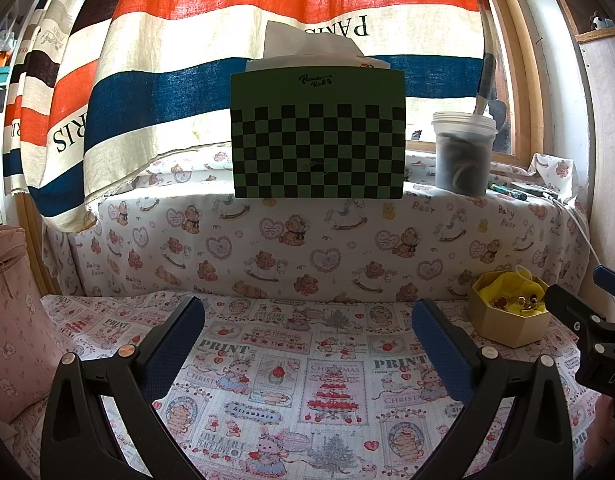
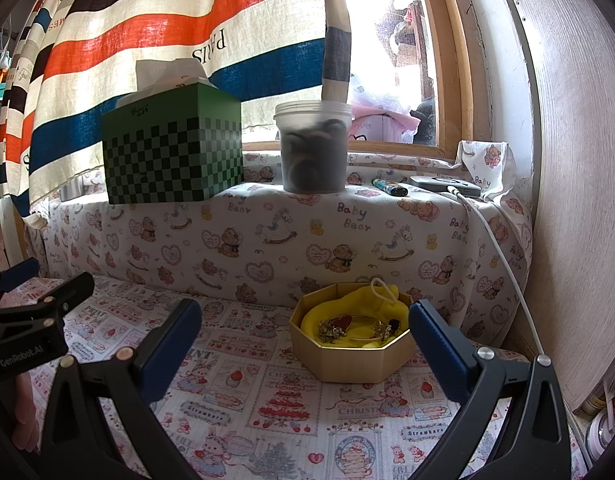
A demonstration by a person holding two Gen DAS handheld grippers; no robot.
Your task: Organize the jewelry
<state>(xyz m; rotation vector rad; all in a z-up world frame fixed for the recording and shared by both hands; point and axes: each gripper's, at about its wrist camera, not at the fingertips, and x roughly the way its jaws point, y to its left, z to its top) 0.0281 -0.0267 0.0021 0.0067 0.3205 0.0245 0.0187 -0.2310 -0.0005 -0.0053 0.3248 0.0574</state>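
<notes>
An octagonal tan box (image 2: 349, 360) lined with yellow cloth (image 2: 347, 312) sits on the printed tablecloth, just ahead of my right gripper (image 2: 305, 320). Inside lie a red heart brooch (image 2: 341, 322), gold bangles and rings (image 2: 377, 330). The right gripper is open, its blue pads wide apart with nothing held; its right finger stands close beside the box. In the left wrist view the same box (image 1: 507, 324) is at the far right. My left gripper (image 1: 307, 320) is open over bare tablecloth, well left of the box. The right gripper's black body (image 1: 587, 332) shows at that view's right edge.
A raised ledge under a bear-print cloth carries a green checkered tissue box (image 2: 173, 148), a lidded plastic jar (image 2: 313, 148), a lighter (image 2: 389, 187) and a grey device (image 2: 445, 186) with a white cable. A striped curtain hangs behind. A pink bag (image 1: 11, 312) stands at left.
</notes>
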